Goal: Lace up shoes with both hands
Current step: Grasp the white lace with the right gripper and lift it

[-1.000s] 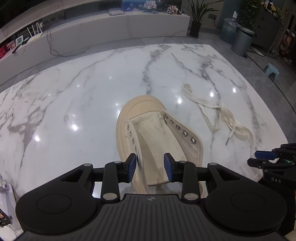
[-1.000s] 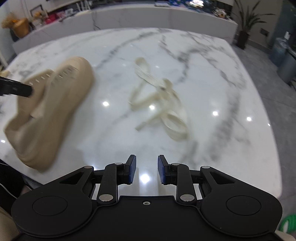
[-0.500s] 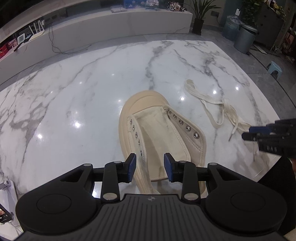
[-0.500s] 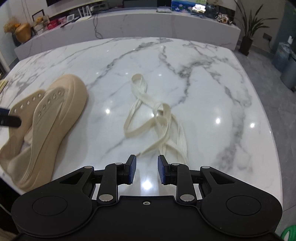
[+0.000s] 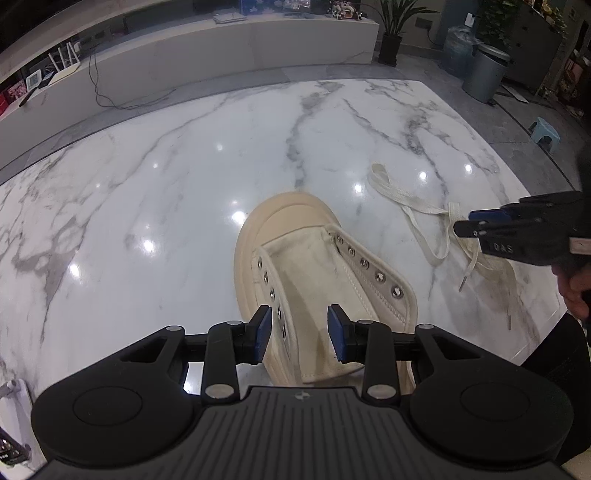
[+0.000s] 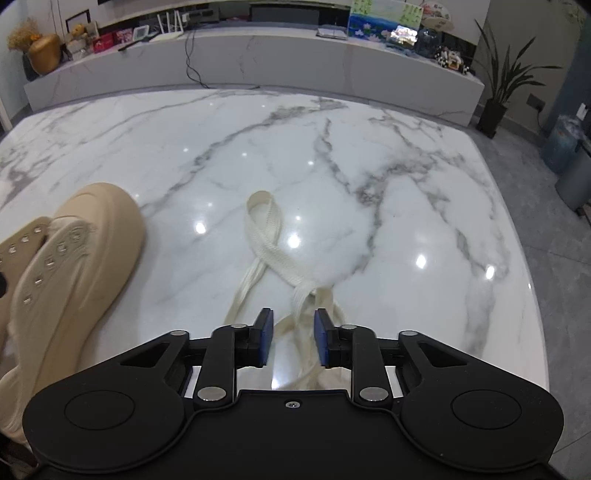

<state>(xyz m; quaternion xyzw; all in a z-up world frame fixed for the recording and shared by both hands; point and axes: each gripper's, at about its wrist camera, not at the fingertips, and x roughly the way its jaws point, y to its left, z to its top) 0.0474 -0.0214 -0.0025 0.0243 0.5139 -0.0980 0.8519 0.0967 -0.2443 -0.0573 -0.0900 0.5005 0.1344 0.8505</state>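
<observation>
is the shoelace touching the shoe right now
Apart. The left wrist view shows bare marble table between the shoe and the loose shoelace lying to its right.

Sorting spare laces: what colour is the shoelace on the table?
Cream white shoelace, clearest in the right wrist view.

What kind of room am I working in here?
Likely a home living room: a marble table with the shoe and lace, a long low cabinet with a router, and a potted plant.
</observation>
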